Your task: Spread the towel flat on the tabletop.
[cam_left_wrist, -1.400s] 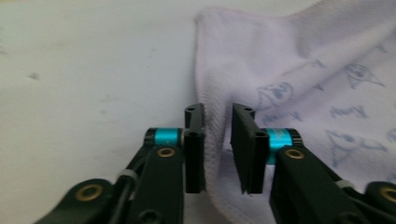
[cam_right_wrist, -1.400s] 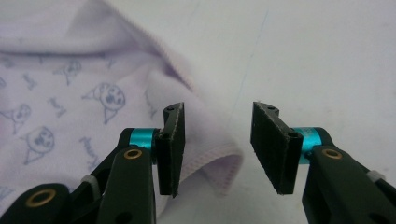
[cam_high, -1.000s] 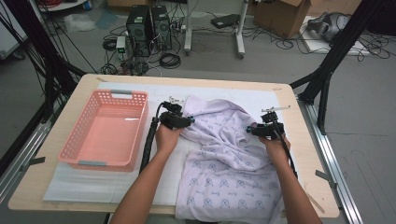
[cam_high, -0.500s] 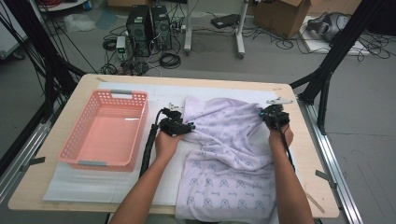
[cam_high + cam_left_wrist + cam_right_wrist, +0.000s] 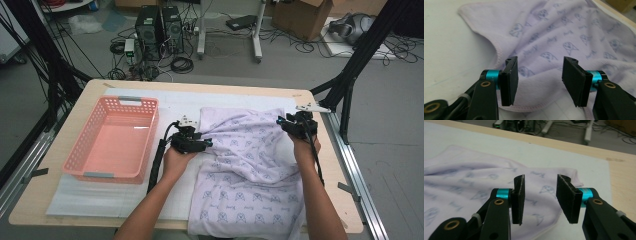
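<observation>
From above, the lilac cloth (image 5: 250,165) lies rumpled on the desk (image 5: 60,210) between my hands, my left claw (image 5: 205,144) at its left edge and my right claw (image 5: 283,123) at its far right corner. Along my left claw (image 5: 539,80), the jaws stand apart, empty, the cloth's (image 5: 564,32) hem just below and ahead. Along my right claw (image 5: 540,197), the jaws have just been opening and hold nothing, the cloth's (image 5: 474,182) corner right beneath them.

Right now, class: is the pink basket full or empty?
Empty: the basket shows only its bare pink floor; the cloth lies beside it.
</observation>
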A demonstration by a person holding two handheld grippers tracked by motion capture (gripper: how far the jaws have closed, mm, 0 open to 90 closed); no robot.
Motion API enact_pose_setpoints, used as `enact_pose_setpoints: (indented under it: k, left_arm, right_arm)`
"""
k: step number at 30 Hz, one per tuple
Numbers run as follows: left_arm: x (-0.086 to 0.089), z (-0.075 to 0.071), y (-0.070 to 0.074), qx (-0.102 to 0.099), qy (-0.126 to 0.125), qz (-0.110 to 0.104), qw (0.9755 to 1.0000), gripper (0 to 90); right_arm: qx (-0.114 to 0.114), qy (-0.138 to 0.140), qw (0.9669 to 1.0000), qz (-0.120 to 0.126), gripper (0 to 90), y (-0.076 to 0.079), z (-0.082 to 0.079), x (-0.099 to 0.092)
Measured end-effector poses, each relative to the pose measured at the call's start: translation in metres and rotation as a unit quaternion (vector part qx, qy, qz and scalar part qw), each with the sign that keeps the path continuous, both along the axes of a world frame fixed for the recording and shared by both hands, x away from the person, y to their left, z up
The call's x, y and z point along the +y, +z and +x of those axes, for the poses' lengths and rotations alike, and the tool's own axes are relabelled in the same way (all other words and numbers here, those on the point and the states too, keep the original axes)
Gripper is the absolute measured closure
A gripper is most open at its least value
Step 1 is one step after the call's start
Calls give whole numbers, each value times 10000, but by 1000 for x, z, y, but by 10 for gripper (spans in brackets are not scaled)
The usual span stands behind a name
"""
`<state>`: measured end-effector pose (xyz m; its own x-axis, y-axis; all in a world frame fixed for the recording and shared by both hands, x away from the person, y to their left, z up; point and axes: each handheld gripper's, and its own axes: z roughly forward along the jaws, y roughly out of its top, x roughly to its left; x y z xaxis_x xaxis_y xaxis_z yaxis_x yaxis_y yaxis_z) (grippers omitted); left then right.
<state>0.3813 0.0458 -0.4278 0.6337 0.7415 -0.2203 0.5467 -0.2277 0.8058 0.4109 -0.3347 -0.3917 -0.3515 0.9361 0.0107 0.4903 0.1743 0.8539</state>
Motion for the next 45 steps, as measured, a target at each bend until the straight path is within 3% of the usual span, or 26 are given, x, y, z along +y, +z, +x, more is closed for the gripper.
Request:
enact_pose_setpoints:
  k: [2, 6, 8, 11, 13, 16, 20, 21, 24, 26, 28, 29, 31, 33, 35, 37, 41, 43, 45]
  left_arm:
    - [-6, -2, -1, -12, -61, 101, 9999, 440]
    - [-21, -2, -11, 161, -245, 381, 9988, 402]
    - [-30, -4, -15, 192, -336, 503, 9980, 399]
    - [-41, -9, -18, -29, -378, 702, 9968, 387]
    - [-44, -9, -18, -150, -412, 781, 9960, 469]
    - [-46, -7, -19, -138, -521, 670, 9963, 788]
    - [-34, 6, -14, -162, 29, 510, 9986, 840]
    - [-25, 13, -14, -97, 286, 338, 9990, 841]
    - [2, 27, -14, -78, 892, 219, 9957, 847]
    - [15, 33, -12, -197, 1223, 219, 9921, 847]
    - [23, 39, -8, -320, 1421, 327, 9888, 847]
    - [27, 40, -7, -341, 1538, 227, 9872, 847]
    - [29, 41, -8, -259, 1523, 172, 9878, 843]
    - [28, 40, -8, -175, 1383, 48, 9902, 804]
    - [26, 38, -7, -71, 1288, -107, 9916, 613]
    - [24, 32, -5, -38, 1137, -229, 9932, 529]
    - [23, 15, -4, -75, 902, -298, 9954, 483]
    - [22, 10, -2, -88, 708, -109, 9974, 464]
    - [20, 3, 1, -247, 596, -76, 9979, 468]
  right_arm:
    - [-34, 217, 9998, -18, 581, 4, -12, 2]
    - [30, 579, 9983, -72, 577, 8, -37, 4]
    - [-100, 697, 9975, -81, 586, 10, -50, 4]
    - [-74, 777, 9969, -26, 585, 10, -63, 0]
    - [-11, 771, 9970, -44, 585, 9, -66, -2]
    - [62, 739, 9972, 9, 585, 5, -67, -5]
    - [170, 766, 9969, 37, 585, -1, -66, -7]
    - [182, 763, 9969, 50, 585, -1, -67, -8]
    - [220, 726, 9971, 76, 585, -3, -66, -9]
    - [234, 712, 9971, 131, 585, -4, -64, -10]
    - [261, 724, 9969, 139, 585, -5, -62, -10]
    - [282, 722, 9969, 126, 578, -6, -61, -9]
    - [357, 716, 9967, 99, 552, -9, -58, -8]
    - [514, 852, 9947, 241, 537, -13, -54, -7]
    - [647, 1069, 9917, 295, 535, -17, -51, -3]
    - [797, 1356, 9869, 359, 536, -22, -48, 4]
    - [1035, 1304, 9860, 22, 542, -33, -41, 22]
    - [1155, 1355, 9840, -68, 556, -41, -37, 30]
    - [1260, 1398, 9817, -285, 619, -46, -34, 38]
